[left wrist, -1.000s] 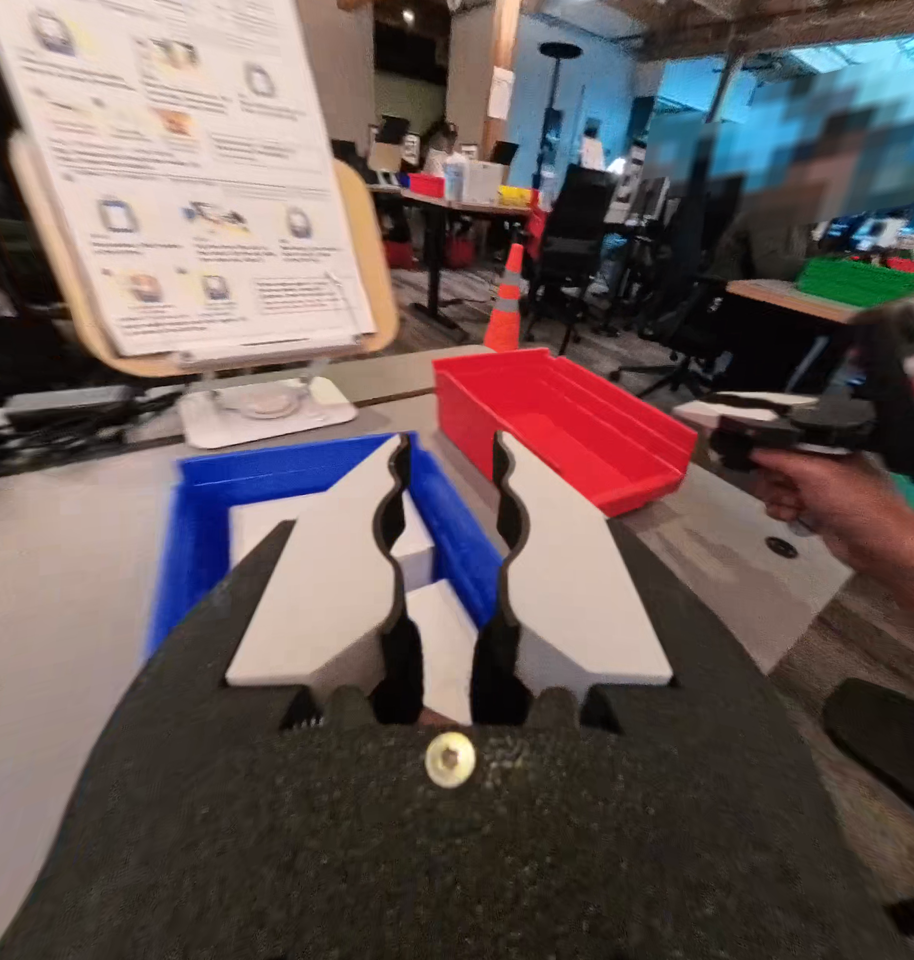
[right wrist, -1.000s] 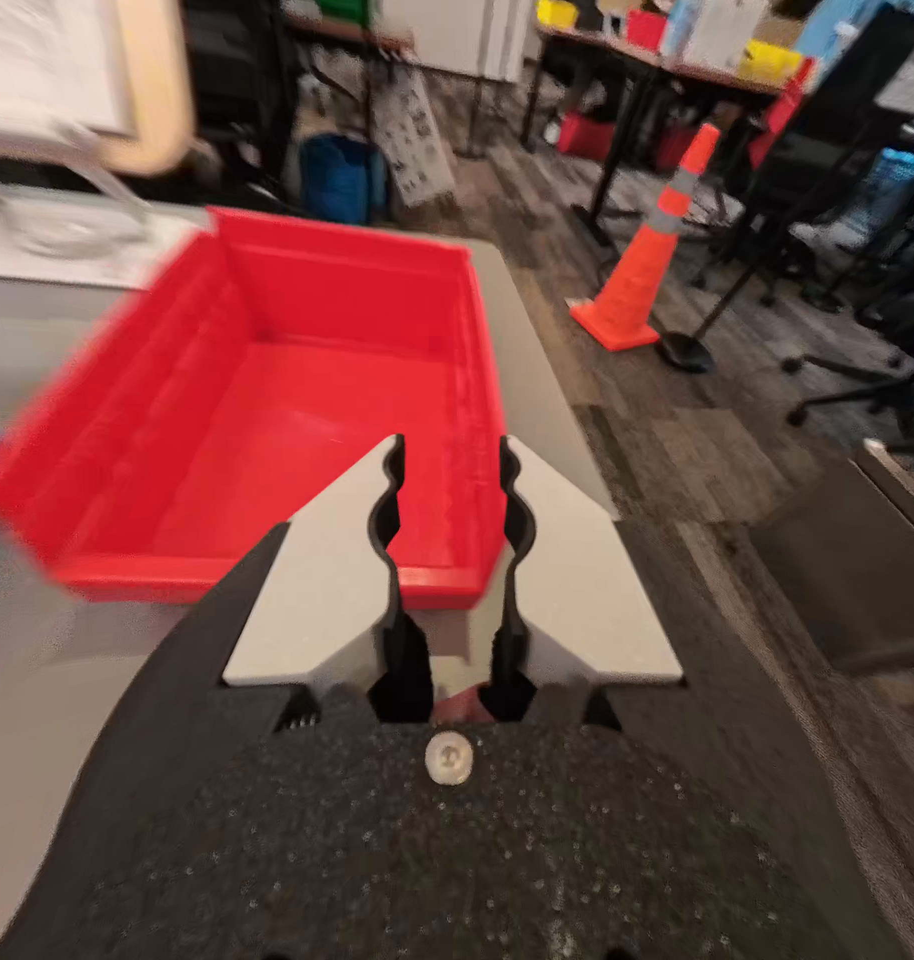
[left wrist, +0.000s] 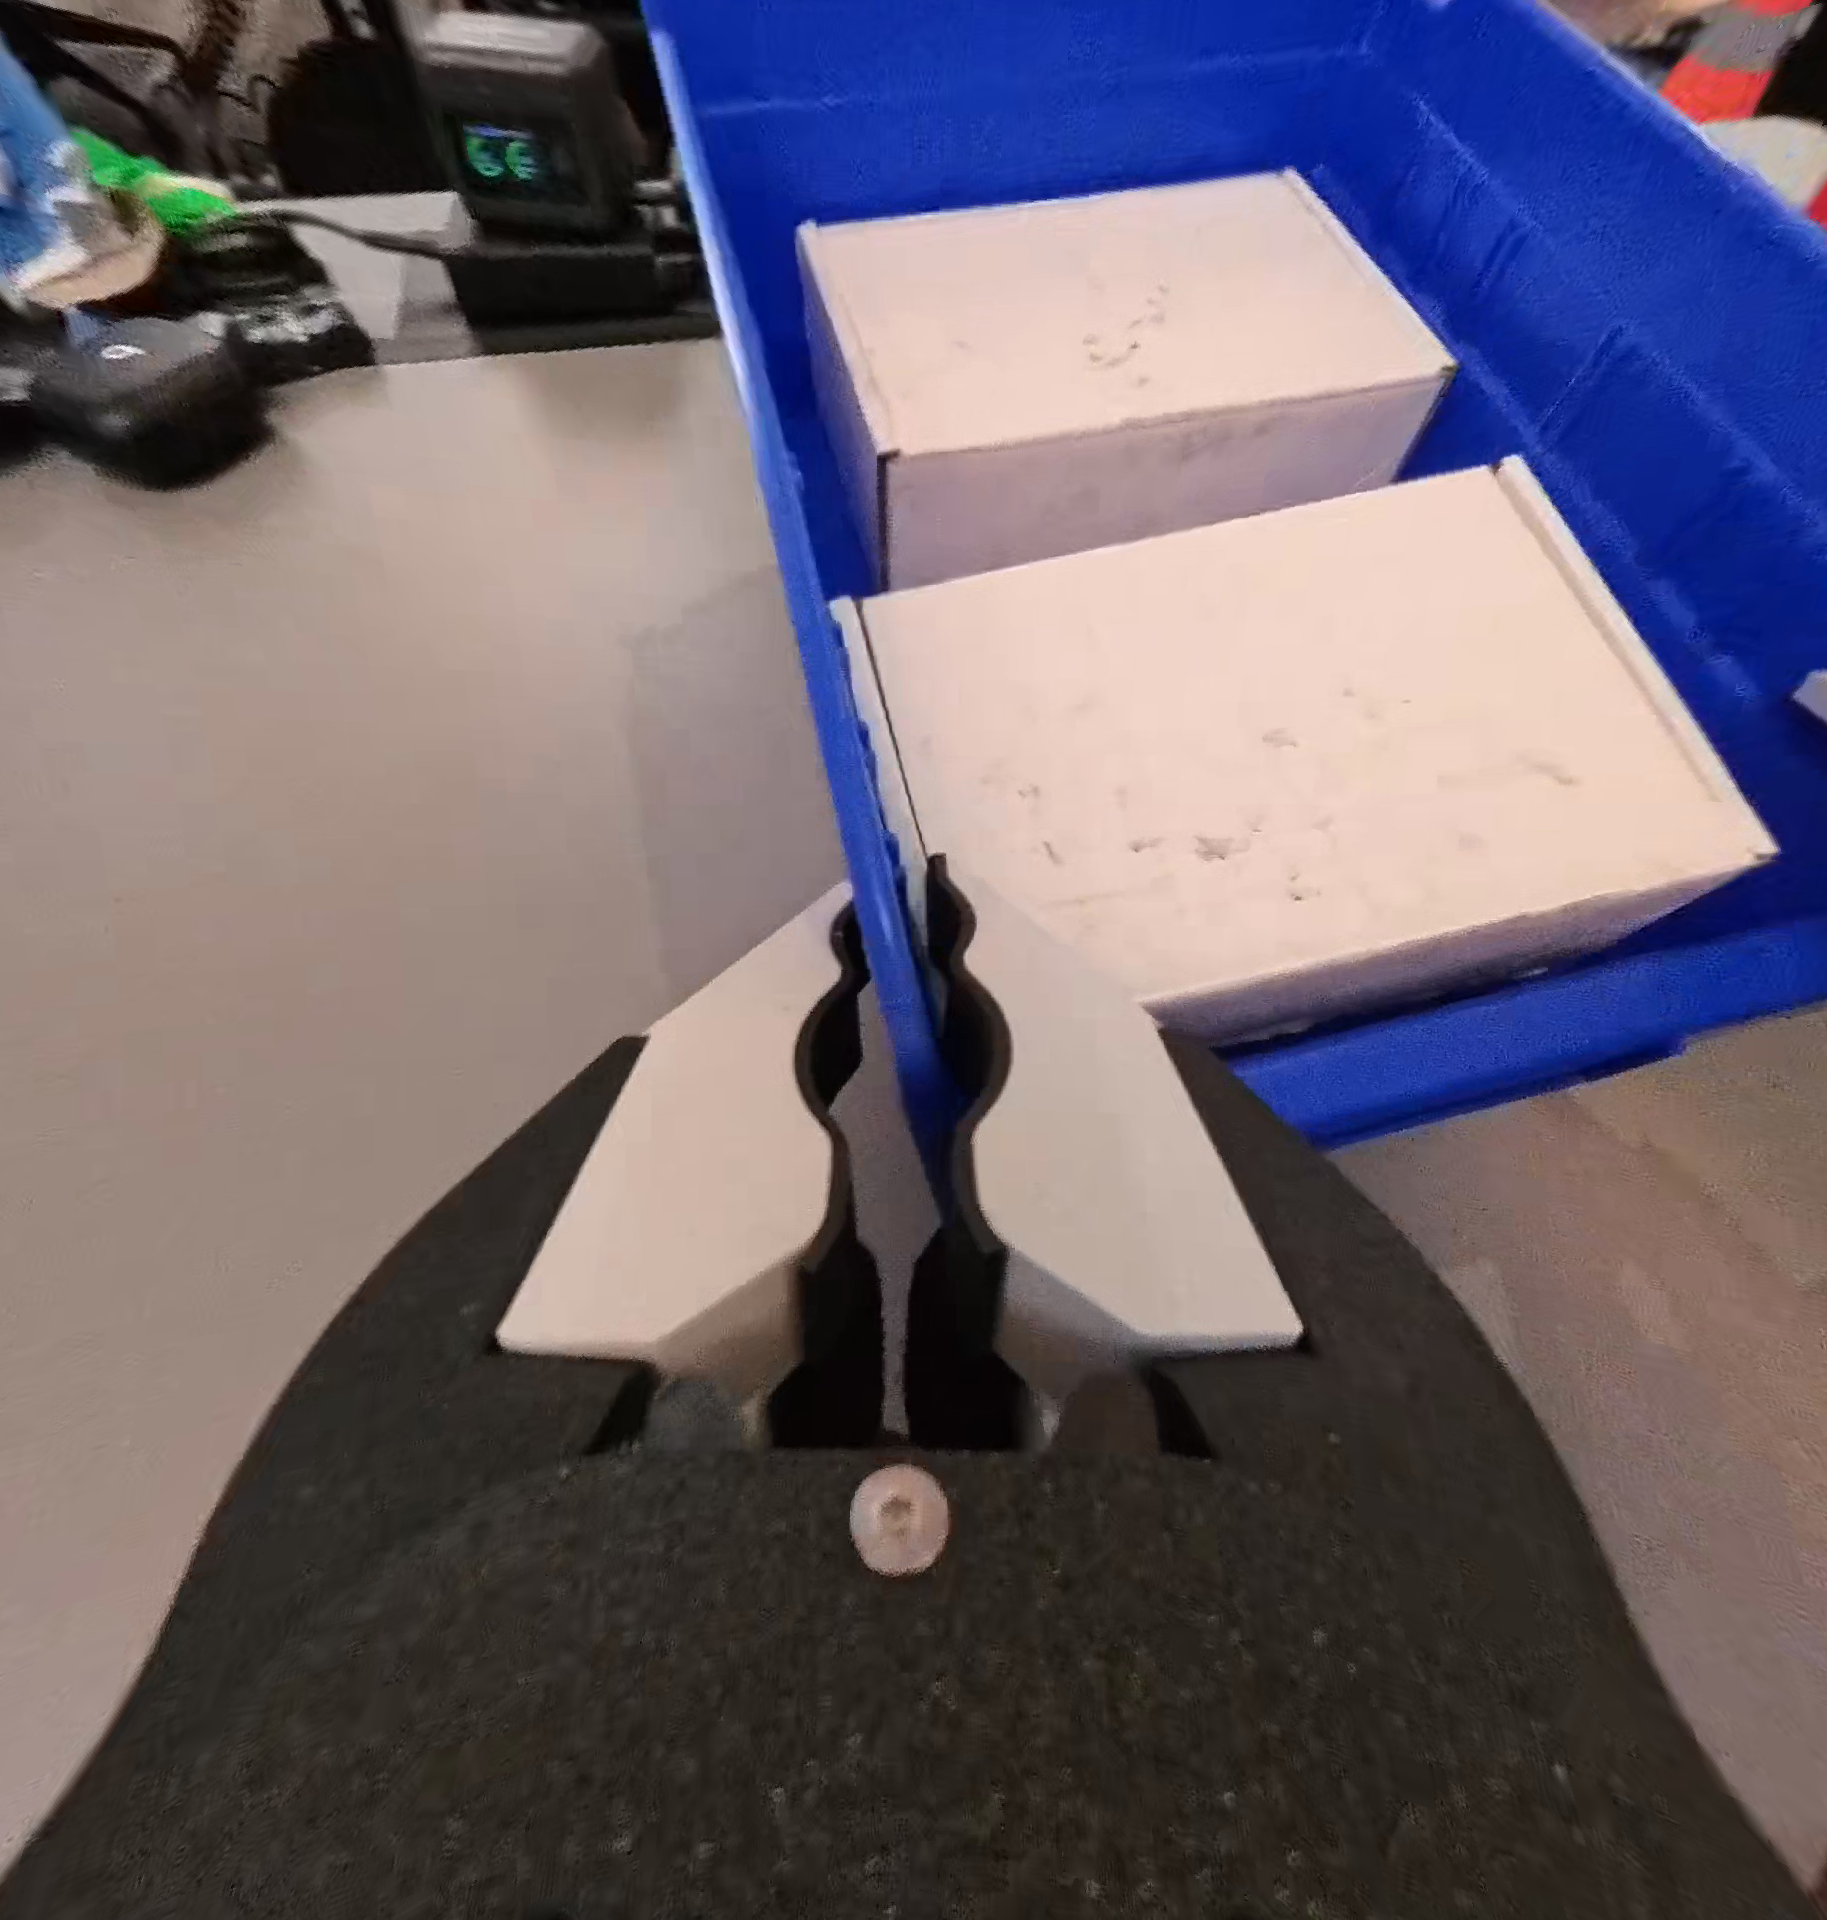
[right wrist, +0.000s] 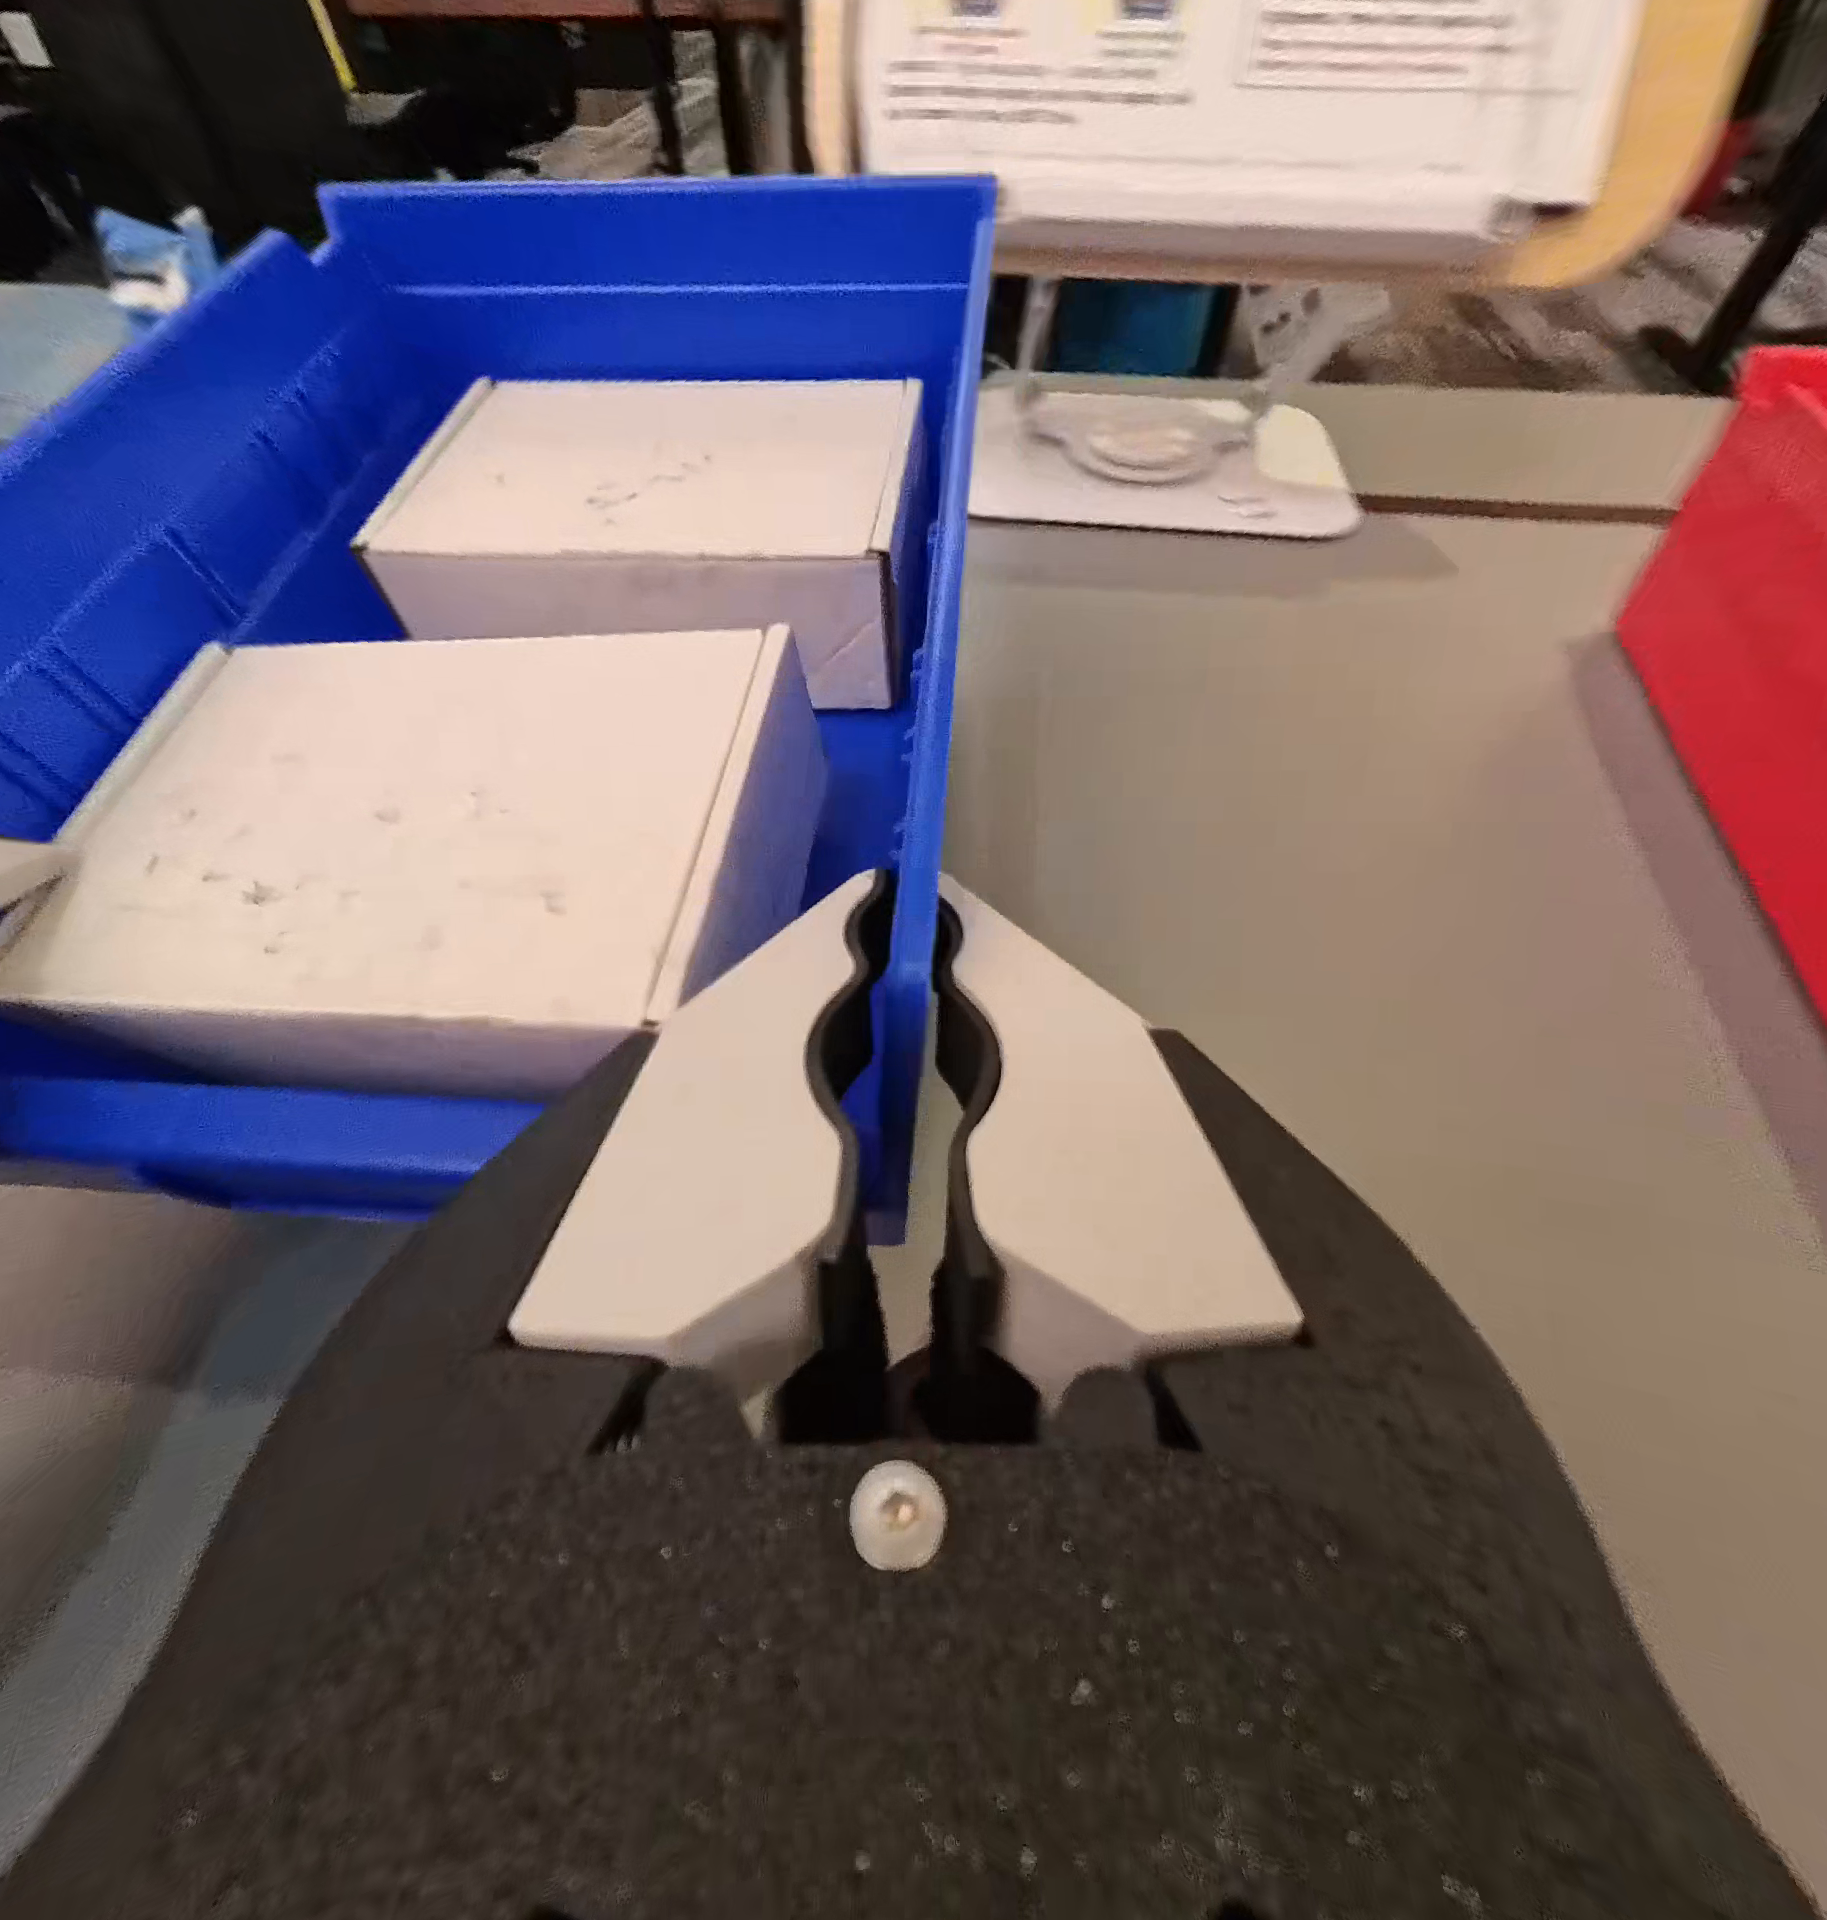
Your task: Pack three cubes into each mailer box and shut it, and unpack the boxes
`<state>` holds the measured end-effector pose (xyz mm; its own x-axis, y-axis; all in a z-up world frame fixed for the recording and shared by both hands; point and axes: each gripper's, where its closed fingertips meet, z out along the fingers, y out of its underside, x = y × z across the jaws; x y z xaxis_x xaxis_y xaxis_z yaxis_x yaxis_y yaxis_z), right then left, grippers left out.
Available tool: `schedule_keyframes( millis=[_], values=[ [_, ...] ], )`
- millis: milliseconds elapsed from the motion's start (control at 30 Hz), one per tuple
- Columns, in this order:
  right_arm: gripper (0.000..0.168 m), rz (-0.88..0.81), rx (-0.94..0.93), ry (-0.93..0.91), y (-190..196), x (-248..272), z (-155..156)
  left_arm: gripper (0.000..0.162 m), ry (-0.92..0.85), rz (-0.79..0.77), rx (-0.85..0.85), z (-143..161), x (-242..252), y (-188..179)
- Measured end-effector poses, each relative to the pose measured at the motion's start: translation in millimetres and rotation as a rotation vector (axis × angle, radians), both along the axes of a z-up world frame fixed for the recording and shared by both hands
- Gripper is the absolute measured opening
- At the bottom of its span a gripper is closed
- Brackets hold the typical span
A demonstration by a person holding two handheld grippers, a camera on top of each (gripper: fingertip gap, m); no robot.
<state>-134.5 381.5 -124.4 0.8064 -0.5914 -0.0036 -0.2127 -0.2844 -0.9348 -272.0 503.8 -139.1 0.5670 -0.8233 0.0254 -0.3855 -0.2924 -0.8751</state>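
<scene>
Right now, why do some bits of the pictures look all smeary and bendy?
Left wrist view: the cluttered desk background is blurred, while the white mailer boxes stay fairly sharp. Right wrist view: the instruction board and red bin are smeared, likely from motion. In both views, the wide lens makes the blue bin spread out toward the edges.

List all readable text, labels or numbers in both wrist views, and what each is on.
Printed sheet on the stand behind the blue bin: lines of print, too blurred to read.
Small dark screen beyond the table: green glowing characters, too blurred to read.
White mailer boxes: scuffs only, no print.
Nothing can be quoted.
</scene>
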Motion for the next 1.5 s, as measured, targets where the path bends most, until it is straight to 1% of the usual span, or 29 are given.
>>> schedule_keyframes(
  millis=[100,233,367,400,567,600,667,700,767,800,867,933,1000,1067,1100,1133,1200,1267,1333,1367,1400,1500],
  values=[
    [0.003,0.044,0.014,-0.009,54.4,-17.8,-7.0,0.005,0.017,0.051,0.055,3.8,-23.8,50.7],
    [0.004,0.073,0.006,-0.028,97.4,-36.3,-15.8,0.006,0.020,0.079,0.059,-2.1,-42.3,96.5],
    [0.004,0.086,-0.056,0.038,108.6,-45.4,-35.6,0.007,0.036,0.099,-0.043,-26.5,-52.5,108.9],
    [0.004,0.085,-0.041,0.041,108.4,-46.0,-36.2,0.002,0.014,0.109,-0.055,-26.2,-53.9,111.0],
    [0.009,0.191,-0.060,0.055,108.4,-53.0,-35.9,0.004,-0.063,0.146,-0.140,-26.2,-55.0,114.1],
    [0.010,0.229,-0.063,0.065,103.1,-55.3,-33.0,0.008,-0.095,0.146,-0.163,-23.1,-55.1,112.9],
    [0.025,0.331,-0.067,0.057,84.8,-60.4,-21.6,0.027,-0.187,0.185,-0.164,-7.1,-63.2,114.7],
    [0.030,0.379,-0.064,0.052,71.5,-61.3,-14.9,0.031,-0.218,0.205,-0.164,0.6,-70.1,114.1],
    [0.034,0.452,-0.053,0.042,38.3,-55.2,-4.9,0.035,-0.229,0.243,-0.142,11.6,-87.3,109.0],
    [0.041,0.434,-0.049,0.020,19.2,-40.1,-1.8,0.035,-0.226,0.258,-0.117,16.0,-95.6,104.1],
    [0.040,0.359,-0.063,-0.016,-22.7,2.6,-0.7,0.035,-0.211,0.289,-0.069,22.0,-109.8,91.1],
    [0.039,0.278,-0.089,0.027,-67.7,48.9,-5.0,0.036,-0.218,0.292,-0.059,28.4,-113.0,73.9],
    [0.038,0.197,-0.083,0.124,-113.9,93.0,-9.6,0.035,-0.224,0.235,-0.076,25.8,-105.7,46.4],
    [0.042,0.166,-0.034,0.217,-157.0,126.7,-9.3,0.034,-0.249,0.171,-0.153,11.3,-94.5,12.8],
    [0.049,0.170,-0.002,0.248,-178.3,140.0,-9.3,0.034,-0.285,0.131,-0.227,5.5,-86.6,-4.7],
    [0.053,0.148,0.043,0.277,-200.2,154.8,-9.4,0.035,-0.313,0.095,-0.298,1.2,-78.6,-20.1],
    [0.054,0.037,0.145,0.314,-242.8,188.5,-10.2,0.043,-0.320,0.040,-0.367,-5.1,-64.9,-41.7],
    [0.060,-0.096,0.113,0.267,-281.2,219.5,-21.0,0.053,-0.279,0.022,-0.360,-8.4,-56.9,-50.5],
    [0.061,-0.174,0.036,0.195,-303.1,237.8,-29.9,0.054,-0.254,0.026,-0.301,-2.7,-54.6,-48.8],
    [0.061,-0.167,0.003,0.188,-305.2,238.5,-32.0,0.054,-0.249,0.034,-0.260,2.2,-55.5,-45.9],
    [0.062,-0.134,-0.014,0.196,-303.5,234.7,-31.6,0.054,-0.239,0.034,-0.226,5.8,-56.4,-43.8],
    [0.065,-0.009,0.044,0.222,-290.9,212.3,-20.9,0.054,-0.182,0.019,-0.162,8.2,-57.6,-40.0]
  ],
)
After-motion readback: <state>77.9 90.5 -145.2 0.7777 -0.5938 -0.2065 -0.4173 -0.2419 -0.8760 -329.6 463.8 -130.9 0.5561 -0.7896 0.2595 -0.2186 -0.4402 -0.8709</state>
